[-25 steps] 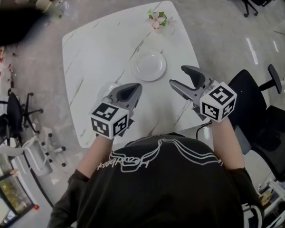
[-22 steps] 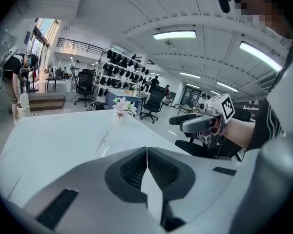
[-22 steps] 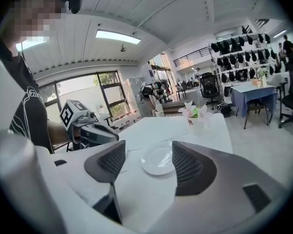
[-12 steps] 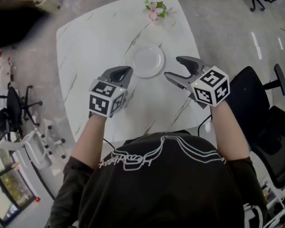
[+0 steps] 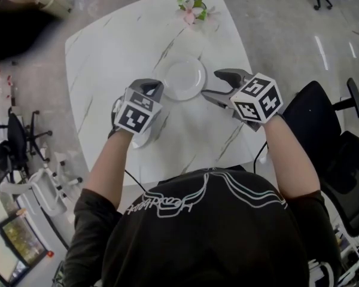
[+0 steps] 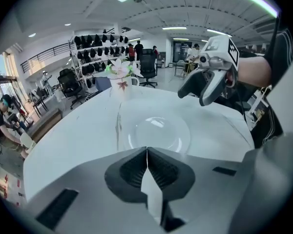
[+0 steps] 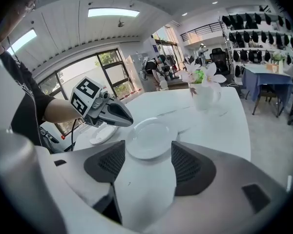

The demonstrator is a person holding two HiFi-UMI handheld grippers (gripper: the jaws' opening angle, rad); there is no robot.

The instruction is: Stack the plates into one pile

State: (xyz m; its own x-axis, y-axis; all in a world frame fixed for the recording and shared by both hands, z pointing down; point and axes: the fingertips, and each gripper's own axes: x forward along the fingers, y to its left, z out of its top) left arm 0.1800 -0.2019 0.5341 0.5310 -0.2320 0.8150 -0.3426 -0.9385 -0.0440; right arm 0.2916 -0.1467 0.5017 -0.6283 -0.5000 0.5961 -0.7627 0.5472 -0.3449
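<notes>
A white plate [image 5: 182, 78] lies in the middle of the marble table [image 5: 107, 52]. It shows just past my left jaws [image 6: 158, 133] and just beyond my right jaws [image 7: 147, 138]. A second white plate [image 5: 141, 140] lies near the front left, mostly hidden under my left hand; it also shows under the left gripper [image 7: 101, 133]. The left gripper [image 5: 151, 87] hangs shut and empty at the middle plate's left rim. My right gripper [image 5: 214, 84] is open at that plate's right rim; its jaws have just been opening, with nothing between them.
A small vase of flowers [image 5: 191, 9] stands at the table's far edge. Black office chairs [image 5: 323, 118] are at the right, beside the table. More chairs and a white frame are on the floor at the left.
Both grippers have come down and forward toward the middle plate. The left gripper has rolled and now covers most of the front-left plate. The right jaws have opened a little wider.
</notes>
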